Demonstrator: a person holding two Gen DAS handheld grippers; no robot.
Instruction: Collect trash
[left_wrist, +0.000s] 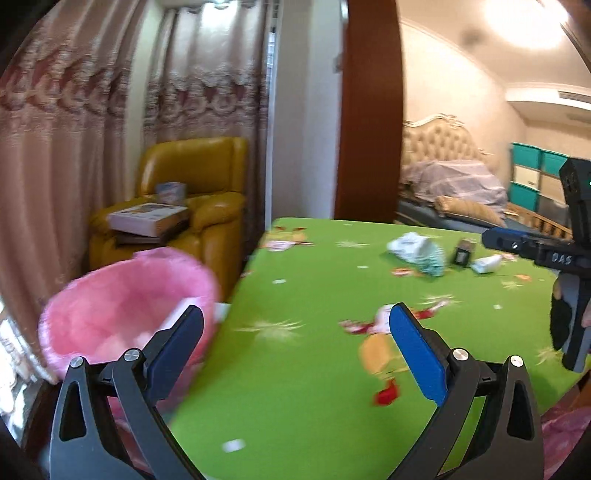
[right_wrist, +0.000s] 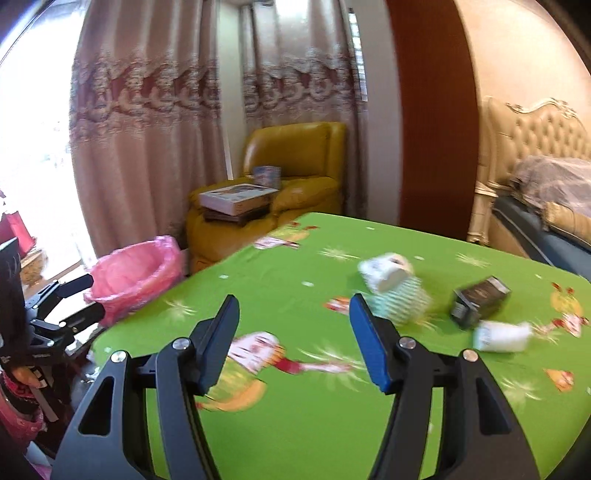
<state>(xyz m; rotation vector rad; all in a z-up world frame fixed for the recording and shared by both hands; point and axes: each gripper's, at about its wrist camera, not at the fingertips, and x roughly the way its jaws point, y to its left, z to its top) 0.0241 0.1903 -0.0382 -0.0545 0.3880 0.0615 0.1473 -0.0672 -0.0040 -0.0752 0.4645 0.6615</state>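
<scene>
A bin lined with a pink bag (left_wrist: 125, 306) stands off the table's left edge; it also shows in the right wrist view (right_wrist: 136, 273). On the green tablecloth (left_wrist: 314, 369) lie a crumpled white and teal wrapper (left_wrist: 417, 251), a small dark box (left_wrist: 463, 253) and a small white bottle (left_wrist: 487, 264). The right wrist view shows the wrapper (right_wrist: 395, 288), the box (right_wrist: 480, 301) and the bottle (right_wrist: 502, 336). My left gripper (left_wrist: 295, 332) is open and empty between bin and table. My right gripper (right_wrist: 291, 321) is open and empty, left of the wrapper.
A yellow armchair (left_wrist: 199, 192) with boxes on it stands behind the bin, before pink curtains (left_wrist: 74, 129). A brown door frame (left_wrist: 369, 122) and a bed (left_wrist: 450, 177) lie beyond the table. The left gripper shows at the left edge of the right wrist view (right_wrist: 66, 299).
</scene>
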